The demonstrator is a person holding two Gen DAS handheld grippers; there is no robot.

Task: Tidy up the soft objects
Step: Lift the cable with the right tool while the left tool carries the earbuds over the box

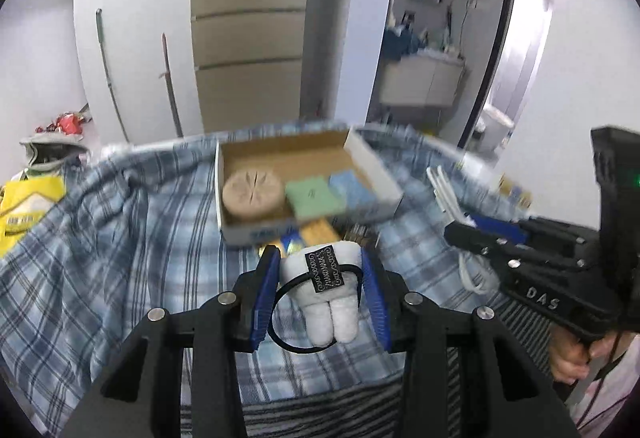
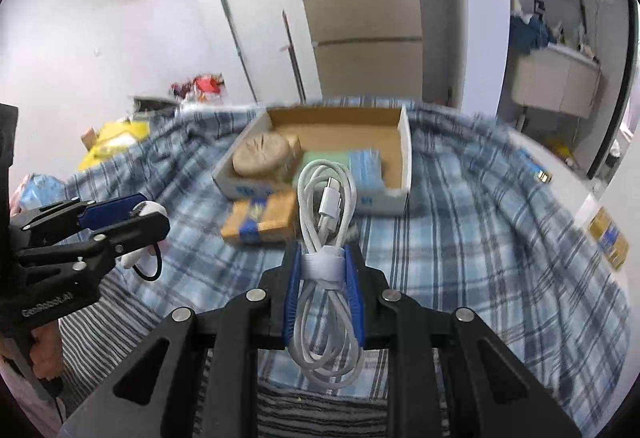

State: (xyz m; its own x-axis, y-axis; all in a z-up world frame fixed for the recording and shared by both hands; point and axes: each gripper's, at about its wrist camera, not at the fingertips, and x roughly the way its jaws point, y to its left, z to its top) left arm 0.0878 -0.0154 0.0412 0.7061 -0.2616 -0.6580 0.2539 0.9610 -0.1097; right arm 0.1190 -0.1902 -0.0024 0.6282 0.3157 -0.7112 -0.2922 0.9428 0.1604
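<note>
A black tag (image 1: pixel 328 270) on the white plush toy (image 1: pixel 326 294) reads "HANDMADE". The right hand-held gripper (image 1: pixel 464 230) bears "DAS"; the left hand-held gripper (image 2: pixel 148 212) bears "GenRobot.AI".

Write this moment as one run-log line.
left gripper: holds white plush | right gripper: holds coiled cable | cardboard box: ahead on plaid cloth

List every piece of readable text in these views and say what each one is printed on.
"HAND MADE": black tag on the white plush toy held in the left gripper.
"DAS": body of the right gripper.
"GenRobot.AI": body of the left gripper, seen from the right wrist view.
Blue print on the cardboard box: too blurred to read.
</note>
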